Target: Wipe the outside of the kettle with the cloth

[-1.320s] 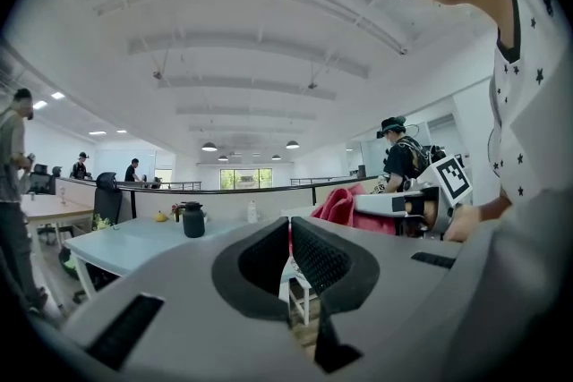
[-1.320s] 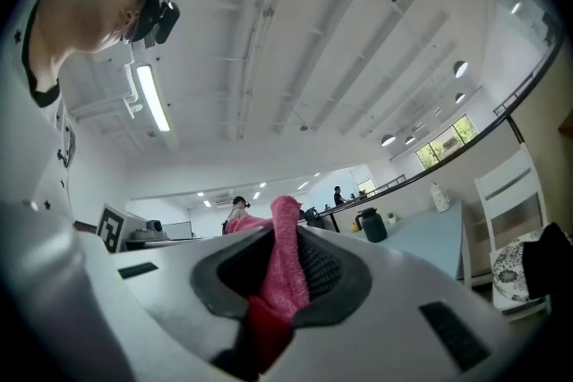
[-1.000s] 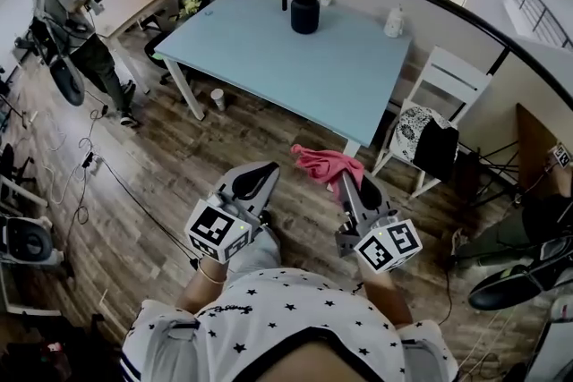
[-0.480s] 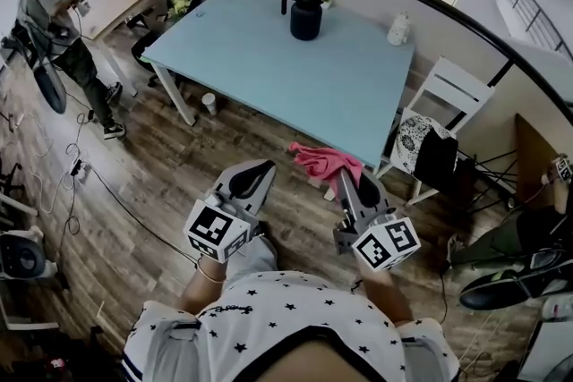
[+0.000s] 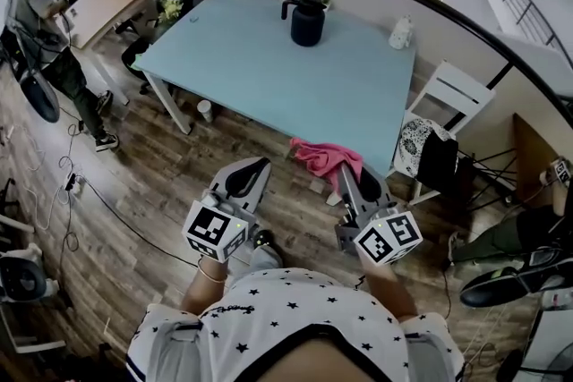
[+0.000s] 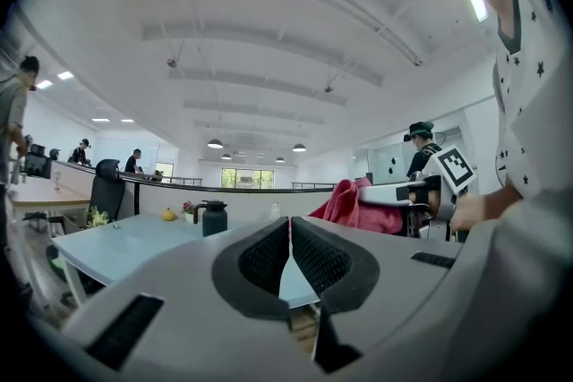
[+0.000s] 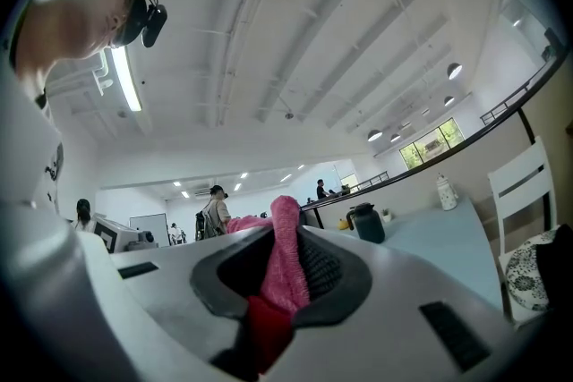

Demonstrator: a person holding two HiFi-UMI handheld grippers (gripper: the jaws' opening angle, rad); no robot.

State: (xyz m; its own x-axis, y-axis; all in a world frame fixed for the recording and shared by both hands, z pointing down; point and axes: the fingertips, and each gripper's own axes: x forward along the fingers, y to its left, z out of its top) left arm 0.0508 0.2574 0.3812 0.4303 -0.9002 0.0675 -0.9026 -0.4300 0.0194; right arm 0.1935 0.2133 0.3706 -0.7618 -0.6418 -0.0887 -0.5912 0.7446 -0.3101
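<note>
wiping not started; kettle (image 5: 306,21) stands at the far side of the blue table (image 5: 269,76), well apart from both tools; pink cloth (image 5: 324,158) is clamped in the right gripper (image 5: 347,177), so pick-up looks done; left gripper (image 5: 250,178) has its jaws pressed together on nothing; left, by my read: get to the table, wipe the whole outside; head view gives the gap to the kettle; right gripper view shows cloth pinched between its jaws; left gripper view shows its jaws meeting

Bright, even ceiling and window light; sharp pictures with strong fisheye edges.
</note>
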